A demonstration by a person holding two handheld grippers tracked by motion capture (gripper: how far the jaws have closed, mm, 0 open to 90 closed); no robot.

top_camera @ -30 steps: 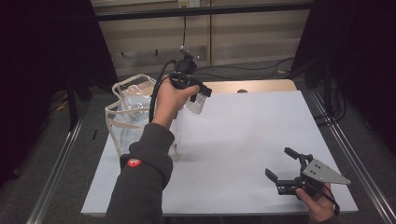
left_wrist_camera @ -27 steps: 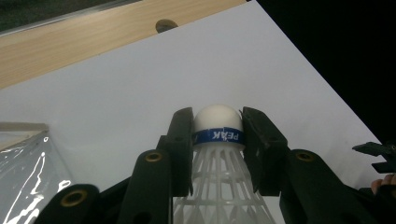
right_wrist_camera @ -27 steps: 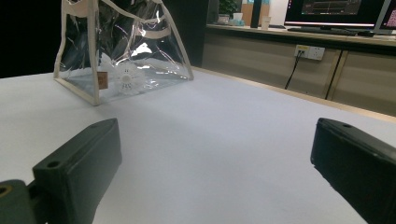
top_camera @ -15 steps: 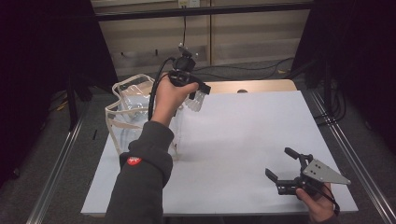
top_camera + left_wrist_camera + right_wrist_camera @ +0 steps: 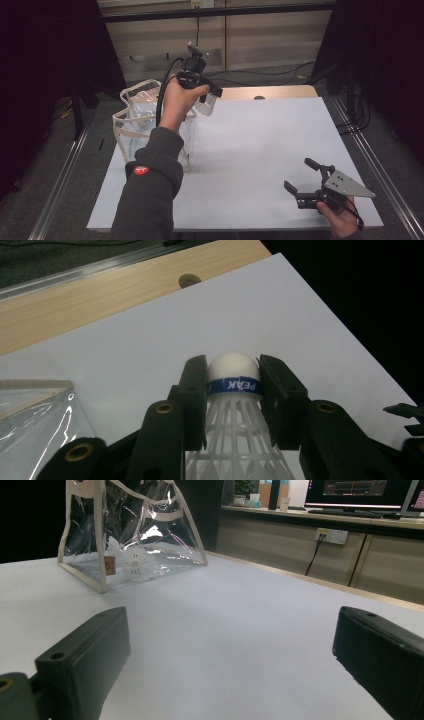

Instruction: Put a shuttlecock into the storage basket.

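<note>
High view: left hand-held gripper (image 5: 209, 99) raised just beside the clear bag (image 5: 137, 125), arm extended, pinching a shuttlecock (image 5: 233, 385) by its cork; right hand-held gripper (image 5: 303, 179) rests spread, low over the worktop (image 5: 260, 145), well apart from the bag.

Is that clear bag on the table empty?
No. Through the clear bag wall, a white shuttlecock lies on its bottom.
</note>
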